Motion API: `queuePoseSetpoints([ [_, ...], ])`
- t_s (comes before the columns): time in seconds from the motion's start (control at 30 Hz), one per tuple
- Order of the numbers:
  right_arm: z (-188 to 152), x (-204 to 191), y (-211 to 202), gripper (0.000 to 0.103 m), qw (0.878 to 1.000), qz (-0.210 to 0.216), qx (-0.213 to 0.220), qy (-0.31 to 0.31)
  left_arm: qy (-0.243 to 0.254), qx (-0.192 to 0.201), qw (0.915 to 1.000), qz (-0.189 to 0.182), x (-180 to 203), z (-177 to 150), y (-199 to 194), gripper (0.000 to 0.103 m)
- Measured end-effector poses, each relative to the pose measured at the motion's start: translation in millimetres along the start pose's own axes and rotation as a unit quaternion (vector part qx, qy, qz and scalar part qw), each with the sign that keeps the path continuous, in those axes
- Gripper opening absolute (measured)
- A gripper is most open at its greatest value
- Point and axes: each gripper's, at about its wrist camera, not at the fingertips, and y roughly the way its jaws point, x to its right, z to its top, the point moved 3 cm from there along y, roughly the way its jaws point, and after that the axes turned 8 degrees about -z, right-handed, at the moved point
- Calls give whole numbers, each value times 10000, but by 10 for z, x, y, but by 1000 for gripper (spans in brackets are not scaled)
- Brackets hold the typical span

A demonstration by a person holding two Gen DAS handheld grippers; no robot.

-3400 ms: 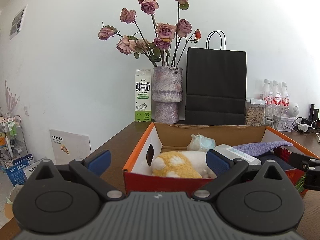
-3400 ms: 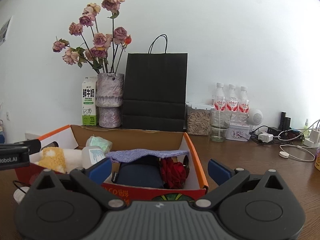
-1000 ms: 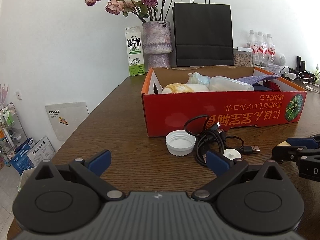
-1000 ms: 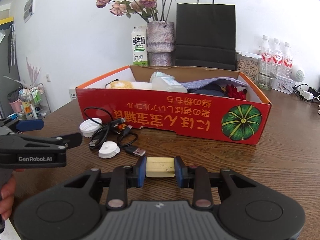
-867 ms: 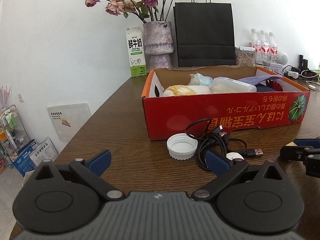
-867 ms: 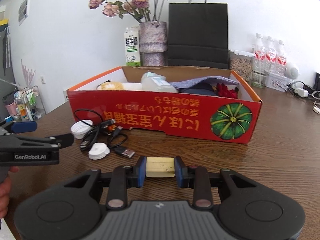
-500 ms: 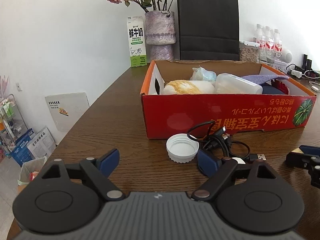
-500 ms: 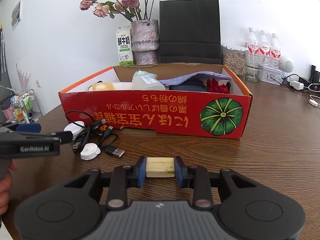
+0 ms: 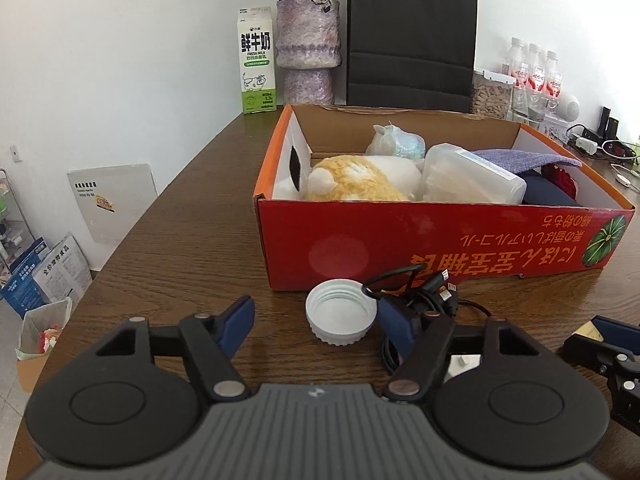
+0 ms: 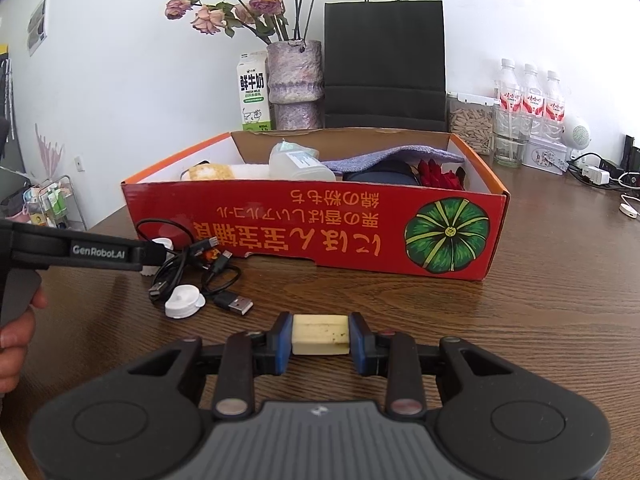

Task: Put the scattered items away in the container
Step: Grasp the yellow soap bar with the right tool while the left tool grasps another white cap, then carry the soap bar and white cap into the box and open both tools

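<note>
The right gripper (image 10: 320, 342) has its jaws clamped on a yellow block (image 10: 319, 335), held low before the red box (image 10: 312, 232), while the left gripper (image 9: 316, 322), jaws wide apart, lines up on the white cap (image 9: 341, 312) beside the black cables (image 9: 424, 300).

A lived-in home room is showing itself here: a wooden worktop (image 10: 560, 280) against a white wall is carrying a vase of dried roses (image 10: 294, 80), a milk carton (image 9: 256, 70), a black paper bag (image 10: 384, 64), water bottles (image 10: 530, 96) and charger cables (image 10: 600, 174).
</note>
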Motion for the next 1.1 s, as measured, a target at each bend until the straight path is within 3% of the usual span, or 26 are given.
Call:
queuePoseSetpoints([
  [0.03, 0, -2, 0, 29, 10000, -3, -14, -3, 2, -54, 10000, -71, 6, 5, 23, 48],
  [0.07, 1, -3, 2, 29, 10000, -14, -23, -7, -6, -178, 9998, -118, 6, 1, 54, 40],
  [0.67, 190, 80, -97, 29, 9998, 33, 167, 116, -190, 320, 9993, -79, -91, -64, -330, 40],
  [0.87, 321, 115, -150, 29, 9993, 29, 335, 161, -191, 859, 9961, -56, -76, 73, -646, 40],
  [1.1, 697, 180, -186, 29, 9965, -53, 774, 302, 0, 1457, 9889, -289, 137, 440, -808, 40],
])
